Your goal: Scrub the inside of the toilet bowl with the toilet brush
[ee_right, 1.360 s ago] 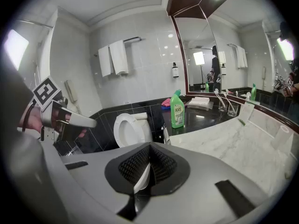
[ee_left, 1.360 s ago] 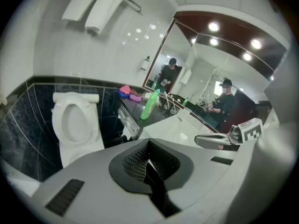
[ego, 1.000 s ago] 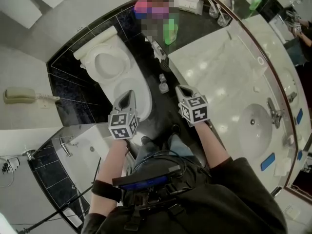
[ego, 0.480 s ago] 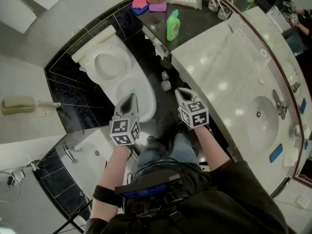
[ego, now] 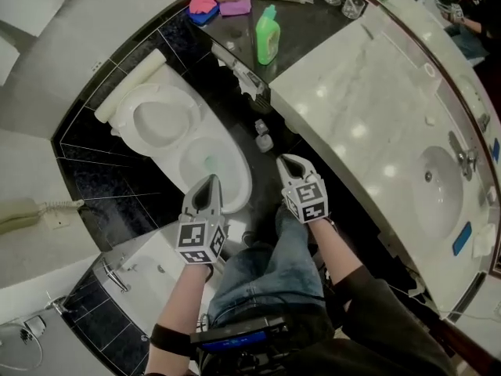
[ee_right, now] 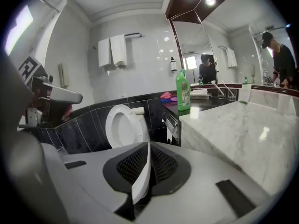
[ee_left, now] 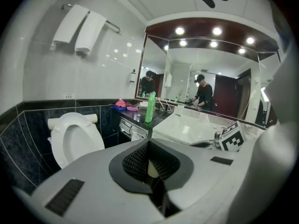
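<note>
Both grippers hover empty by the open toilet.
The toilet bowl (ego: pixel 233 153), seat raised, stands on the left against the dark tiled wall, left of the marble counter (ego: pixel 368 92). The left gripper (ego: pixel 209 182), jaws pressed together, hangs over the bowl's near rim. The right gripper (ego: pixel 290 163), to its right, has just been opening its jaws to a thin slit with nothing between them.

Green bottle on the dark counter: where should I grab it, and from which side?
Grab the green bottle around the middle of its body, below the narrower neck. Come in level from the open front edge of the dark counter. It stands upright, so its tall sides are free to pinch. The mirror behind it probably blocks any approach from the back.
</note>
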The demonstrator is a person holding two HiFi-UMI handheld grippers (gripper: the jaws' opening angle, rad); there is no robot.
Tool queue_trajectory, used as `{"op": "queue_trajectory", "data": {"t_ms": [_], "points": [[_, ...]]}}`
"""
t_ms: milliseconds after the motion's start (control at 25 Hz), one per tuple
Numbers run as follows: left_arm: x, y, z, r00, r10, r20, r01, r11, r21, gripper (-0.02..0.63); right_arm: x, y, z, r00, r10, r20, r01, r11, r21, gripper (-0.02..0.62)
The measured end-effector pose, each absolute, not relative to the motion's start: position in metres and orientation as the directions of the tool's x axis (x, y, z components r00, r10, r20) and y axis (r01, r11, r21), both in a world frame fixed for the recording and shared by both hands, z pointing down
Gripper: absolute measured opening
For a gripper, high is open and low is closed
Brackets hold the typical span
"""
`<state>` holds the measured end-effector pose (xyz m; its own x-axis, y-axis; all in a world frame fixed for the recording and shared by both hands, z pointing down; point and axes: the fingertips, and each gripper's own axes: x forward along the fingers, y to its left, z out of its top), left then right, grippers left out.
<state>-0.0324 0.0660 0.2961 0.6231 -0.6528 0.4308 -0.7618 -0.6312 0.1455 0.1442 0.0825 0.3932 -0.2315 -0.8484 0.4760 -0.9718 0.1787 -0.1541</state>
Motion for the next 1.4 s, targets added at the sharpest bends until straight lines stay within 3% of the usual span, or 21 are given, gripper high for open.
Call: {"op": "queue_trajectory", "data": {"t_ms": [240,400,640,800,920,1400], "points": [[-0.018,0.052,0.363,0.622,-0.646,0.443,-0.759,-0.636,0.138,0.002,0.162,0.055,0.487,-0.216,-0.841,0.496,-0.976,0.173,-0.132,0.068],[-0.012,0.04,0.41,0.618,-0.66,0.428,-0.77,-0.618,0.159,0.002,0.171,0.04,0.554,-0.223,-0.829,0.513,-0.975,0.18,-0.133,0.13],[0.011,0.016,0.471,0.634,-0.655,0.412,-0.754,-0.641,0.143,0.002,0.181,0.003,0.634,-0.245,-0.86,0.448,-0.968,0.194,-0.157,0.298],[0.026,0.007,0.508,0.644,-0.65,0.402,-0.747,-0.649,0.146,0.002,0.192,-0.017,0.685,-0.237,-0.872,0.429,-0.97,0.19,-0.15,0.325],[0.039,0.002,0.535,0.655,-0.643,0.396,-0.737,-0.66,0.146,0.002,0.201,-0.03,0.724,-0.225,-0.88,0.419,-0.973,0.18,-0.143,0.385],[0.078,-0.027,0.618,0.69,-0.63,0.356,-0.705,-0.696,0.134,0.002,0.193,-0.075,0.839,-0.235,-0.882,0.409,-0.971,0.198,-0.131,0.385]]}}
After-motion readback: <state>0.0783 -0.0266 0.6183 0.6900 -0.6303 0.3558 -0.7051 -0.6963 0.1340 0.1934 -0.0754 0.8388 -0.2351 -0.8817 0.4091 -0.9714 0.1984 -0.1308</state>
